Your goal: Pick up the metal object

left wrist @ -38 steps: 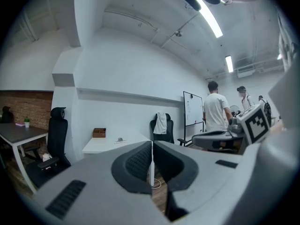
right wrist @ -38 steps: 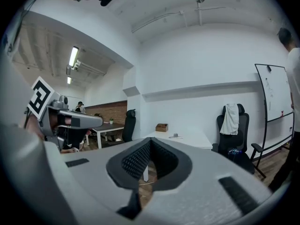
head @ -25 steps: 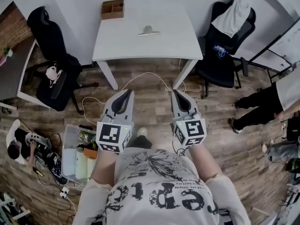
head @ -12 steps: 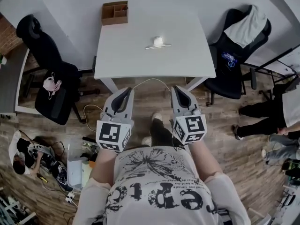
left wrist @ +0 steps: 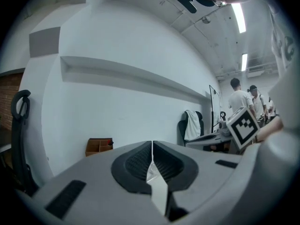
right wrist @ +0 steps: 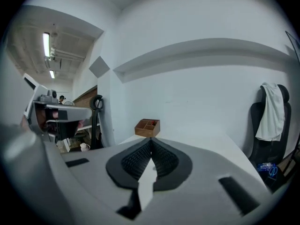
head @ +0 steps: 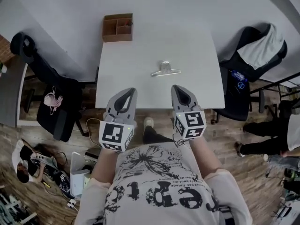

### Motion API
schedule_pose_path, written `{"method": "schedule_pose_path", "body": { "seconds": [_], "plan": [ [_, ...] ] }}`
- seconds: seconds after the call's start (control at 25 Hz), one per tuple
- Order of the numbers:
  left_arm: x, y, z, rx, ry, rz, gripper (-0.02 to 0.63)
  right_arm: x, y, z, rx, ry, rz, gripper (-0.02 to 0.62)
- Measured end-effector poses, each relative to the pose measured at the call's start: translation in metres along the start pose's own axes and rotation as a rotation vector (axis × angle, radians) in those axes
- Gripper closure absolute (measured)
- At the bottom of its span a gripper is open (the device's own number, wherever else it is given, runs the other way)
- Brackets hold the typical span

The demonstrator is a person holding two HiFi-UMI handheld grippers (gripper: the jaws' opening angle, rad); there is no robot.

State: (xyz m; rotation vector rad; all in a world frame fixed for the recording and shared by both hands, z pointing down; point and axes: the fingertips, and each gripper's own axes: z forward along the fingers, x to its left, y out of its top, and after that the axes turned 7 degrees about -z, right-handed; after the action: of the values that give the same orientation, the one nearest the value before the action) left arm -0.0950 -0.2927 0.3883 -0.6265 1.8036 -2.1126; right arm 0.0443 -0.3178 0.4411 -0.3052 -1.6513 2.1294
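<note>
A shiny metal clip (head: 165, 69) lies near the middle of the white table (head: 122, 55). Both grippers hover side by side over the table's near edge, short of the clip. My left gripper (head: 128, 92) is shut with nothing in it; its jaws meet in a thin line in the left gripper view (left wrist: 152, 146). My right gripper (head: 177, 89) is also shut and empty, jaws pressed together in the right gripper view (right wrist: 150, 143). The clip is hidden behind the jaws in both gripper views.
A brown wooden organiser box (head: 117, 26) stands at the table's far left corner, also seen as the box (left wrist: 99, 146) and the box (right wrist: 147, 127). Black office chairs (head: 44, 102) (head: 253, 74) flank the table. People stand at the right (head: 286, 135). Boxes and cables (head: 77, 172) clutter the floor.
The person has walked up to the table; the table and clip have come closer and lower in view. Both grippers now reach over its near edge, still shut.
</note>
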Motion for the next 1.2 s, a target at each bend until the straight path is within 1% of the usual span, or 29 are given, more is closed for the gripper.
{"method": "schedule_pose_path", "body": {
  "seconds": [0.12,0.2,0.32,0.36,0.4,0.48,0.64,0.68,0.88,1.0,1.2],
  "plan": [
    [0.027,0.008,0.04,-0.023,0.009,0.001,0.594,-0.025,-0.004,0.046,0.046,-0.011,0.008,0.603],
    [0.042,0.012,0.062,-0.033,0.019,0.002,0.594,-0.04,-0.012,0.07,0.095,-0.022,0.026,0.603],
    [0.06,0.011,0.092,-0.03,0.023,-0.006,0.594,-0.057,-0.028,0.106,0.168,-0.01,0.05,0.594],
    [0.064,0.008,0.1,-0.025,0.023,-0.009,0.595,-0.061,-0.036,0.117,0.193,0.0,0.058,0.537],
    [0.068,0.005,0.107,-0.019,0.023,-0.012,0.594,-0.064,-0.045,0.127,0.22,0.009,0.065,0.507],
    [0.076,-0.002,0.117,-0.006,0.027,-0.02,0.594,-0.069,-0.065,0.145,0.278,0.017,0.075,0.473],
    [0.093,-0.01,0.131,0.005,0.039,-0.034,0.594,-0.074,-0.1,0.176,0.384,0.025,0.083,0.358],
    [0.098,-0.012,0.134,0.007,0.041,-0.037,0.594,-0.075,-0.108,0.183,0.408,0.026,0.084,0.342],
    [0.117,-0.027,0.149,0.023,0.056,-0.059,0.594,-0.079,-0.149,0.213,0.522,0.034,0.097,0.311],
    [0.126,-0.037,0.157,0.041,0.066,-0.067,0.594,-0.08,-0.167,0.226,0.58,0.034,0.099,0.293],
    [0.132,-0.047,0.163,0.063,0.069,-0.082,0.595,-0.079,-0.187,0.239,0.673,0.027,0.106,0.299]
  ]
}}
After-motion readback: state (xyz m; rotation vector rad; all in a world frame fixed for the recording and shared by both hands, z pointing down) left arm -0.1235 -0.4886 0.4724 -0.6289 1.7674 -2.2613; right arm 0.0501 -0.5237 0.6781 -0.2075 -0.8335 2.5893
